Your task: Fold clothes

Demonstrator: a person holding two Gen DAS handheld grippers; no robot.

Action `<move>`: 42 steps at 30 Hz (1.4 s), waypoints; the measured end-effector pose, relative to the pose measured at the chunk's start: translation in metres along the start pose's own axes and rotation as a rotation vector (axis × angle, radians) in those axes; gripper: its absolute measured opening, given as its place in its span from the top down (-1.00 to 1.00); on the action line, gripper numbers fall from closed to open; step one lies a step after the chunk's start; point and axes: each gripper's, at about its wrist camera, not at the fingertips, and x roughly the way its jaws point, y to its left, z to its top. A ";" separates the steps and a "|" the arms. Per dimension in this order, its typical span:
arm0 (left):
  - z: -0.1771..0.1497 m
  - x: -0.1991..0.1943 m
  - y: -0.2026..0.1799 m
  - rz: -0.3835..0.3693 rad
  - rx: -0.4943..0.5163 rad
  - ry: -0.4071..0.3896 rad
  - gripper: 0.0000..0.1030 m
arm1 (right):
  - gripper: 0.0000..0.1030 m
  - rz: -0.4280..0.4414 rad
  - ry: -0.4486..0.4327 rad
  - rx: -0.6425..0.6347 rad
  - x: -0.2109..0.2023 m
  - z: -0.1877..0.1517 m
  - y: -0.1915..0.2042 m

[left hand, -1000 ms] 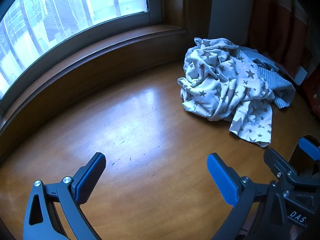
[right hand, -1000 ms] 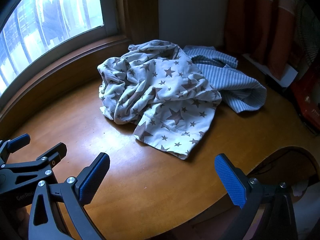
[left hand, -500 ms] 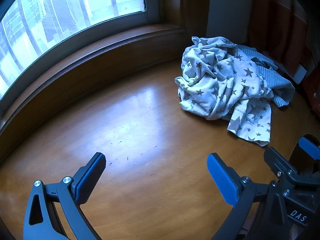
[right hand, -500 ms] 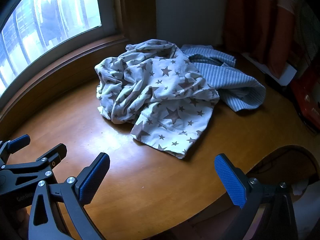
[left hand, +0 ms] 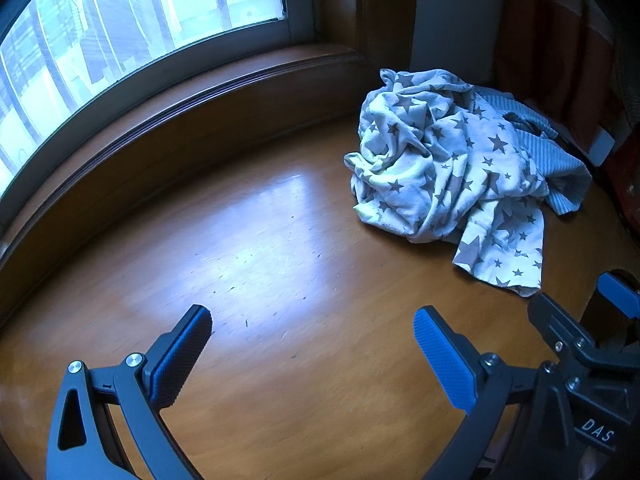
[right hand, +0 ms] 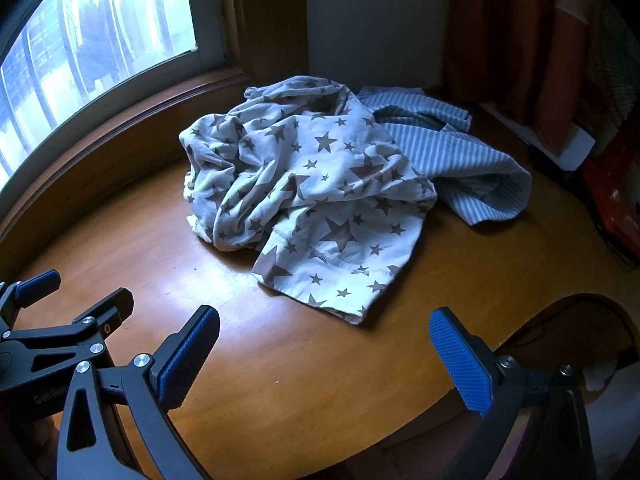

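Your wooden table point(right hand: 320, 360) carries a crumpled star-print garment point(right hand: 312, 192) near its far edge by the window sill, lying over a blue striped garment point(right hand: 460, 160) toward the far right corner. Grab blindly and you may lift both, since they overlap. No containers are visible. Your left gripper point(left hand: 312, 340) and right gripper point(right hand: 324, 344) both hover spread wide, empty, well short of the pile.
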 end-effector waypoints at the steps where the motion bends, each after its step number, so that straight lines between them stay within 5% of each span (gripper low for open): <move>1: 0.001 0.001 0.000 0.001 0.000 0.002 -0.99 | -1.00 0.001 0.001 -0.001 0.001 0.001 0.000; 15: 0.011 0.016 -0.009 0.017 -0.003 0.018 -0.99 | -1.00 0.019 0.017 -0.018 0.019 0.014 -0.011; 29: 0.046 0.037 -0.027 -0.074 0.067 -0.057 -0.99 | -1.00 0.165 -0.024 0.001 0.043 0.048 -0.029; 39: 0.079 0.064 -0.040 -0.124 0.144 -0.063 -0.97 | -1.00 0.150 -0.040 -0.003 0.074 0.071 -0.041; 42: 0.085 0.074 -0.038 -0.173 0.127 -0.036 -0.73 | -0.82 0.183 -0.013 0.017 0.088 0.074 -0.042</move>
